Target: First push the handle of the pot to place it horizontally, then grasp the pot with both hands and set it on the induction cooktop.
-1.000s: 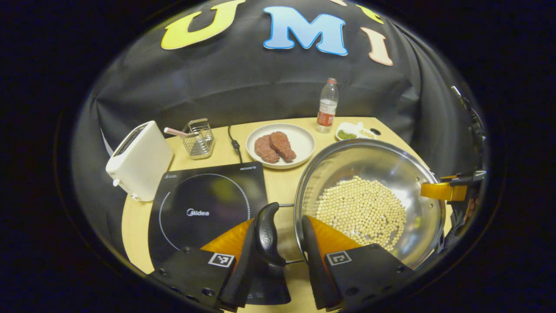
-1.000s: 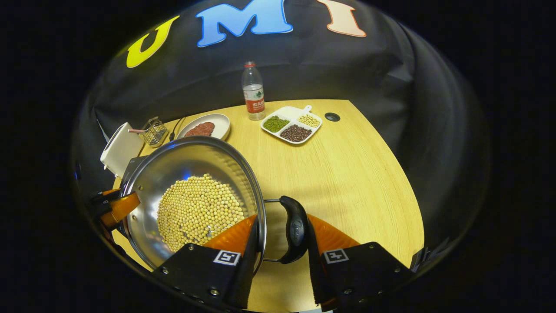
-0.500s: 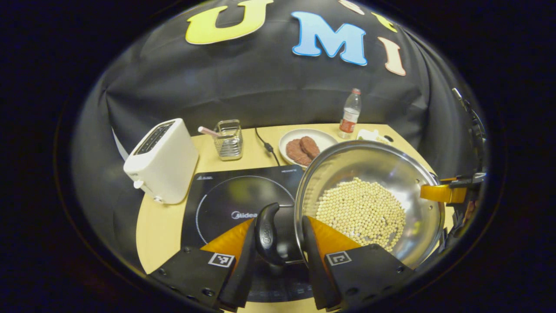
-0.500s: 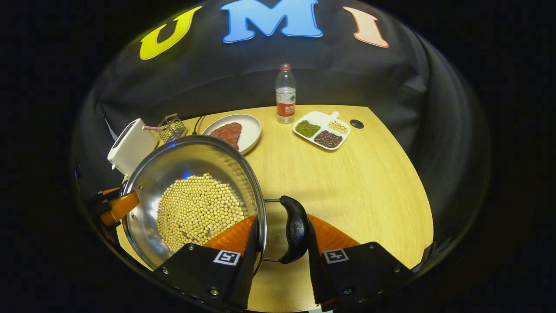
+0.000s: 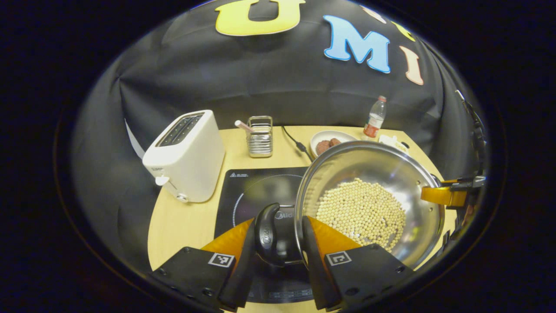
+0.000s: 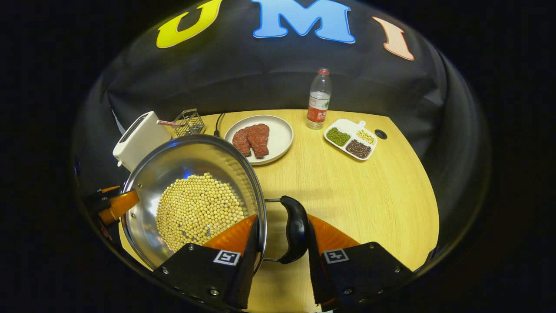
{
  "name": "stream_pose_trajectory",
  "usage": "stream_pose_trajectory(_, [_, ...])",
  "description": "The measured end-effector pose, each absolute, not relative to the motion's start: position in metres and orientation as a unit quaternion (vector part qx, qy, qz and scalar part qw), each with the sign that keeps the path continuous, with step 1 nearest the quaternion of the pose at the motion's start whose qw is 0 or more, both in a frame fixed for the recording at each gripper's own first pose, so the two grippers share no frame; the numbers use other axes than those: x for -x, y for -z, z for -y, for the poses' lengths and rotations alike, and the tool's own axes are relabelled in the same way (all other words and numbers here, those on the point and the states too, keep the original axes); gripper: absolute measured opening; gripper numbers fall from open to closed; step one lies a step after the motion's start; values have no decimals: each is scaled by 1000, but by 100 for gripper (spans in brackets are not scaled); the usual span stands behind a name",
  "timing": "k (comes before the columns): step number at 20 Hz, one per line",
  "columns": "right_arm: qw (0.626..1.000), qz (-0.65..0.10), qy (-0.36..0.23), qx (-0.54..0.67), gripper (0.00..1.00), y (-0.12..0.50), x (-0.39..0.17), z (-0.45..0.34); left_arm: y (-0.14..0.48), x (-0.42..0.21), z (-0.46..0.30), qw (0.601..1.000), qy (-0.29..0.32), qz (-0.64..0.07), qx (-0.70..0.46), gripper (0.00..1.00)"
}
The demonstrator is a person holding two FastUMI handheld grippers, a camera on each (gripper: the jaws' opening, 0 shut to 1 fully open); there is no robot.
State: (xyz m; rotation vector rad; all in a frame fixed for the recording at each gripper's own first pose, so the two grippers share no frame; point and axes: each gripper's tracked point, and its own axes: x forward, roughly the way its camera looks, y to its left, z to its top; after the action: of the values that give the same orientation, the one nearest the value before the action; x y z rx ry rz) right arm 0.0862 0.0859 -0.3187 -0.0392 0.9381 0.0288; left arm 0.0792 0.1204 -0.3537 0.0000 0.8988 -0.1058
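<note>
In left gripper view, toaster (image 5: 184, 154) is seen at desk (image 5: 182, 221) left, w/ induction cooktop (image 5: 256, 191) beside it. Pot (image 5: 369, 200) of beans is held partly over cooktop, left gripper (image 5: 278, 243) jaws clamped narrow on its black handle (image 5: 266, 232). In right gripper view, right gripper (image 6: 280, 250) jaws are closed on pot's opposite handle (image 6: 296, 228).

The pot (image 5: 369, 200) hides much of the induction cooktop (image 5: 247, 191) and part of the plate (image 5: 328, 138)

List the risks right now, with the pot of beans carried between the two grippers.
1. The pot hangs by its side handles, the left gripper and right gripper each pinching one; uneven lift could tip the loose beans out.
2. The pot covers part of the induction cooktop, so it may land off-centre.
3. The toaster stands close beside the cooktop.
</note>
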Motion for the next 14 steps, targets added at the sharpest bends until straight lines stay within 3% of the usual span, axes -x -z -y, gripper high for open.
stream_pose_trajectory(14, [890, -456, -16, 2, 55, 345, -116, -173, 382, -124, -216, 894, 47, -446, -4, 62])
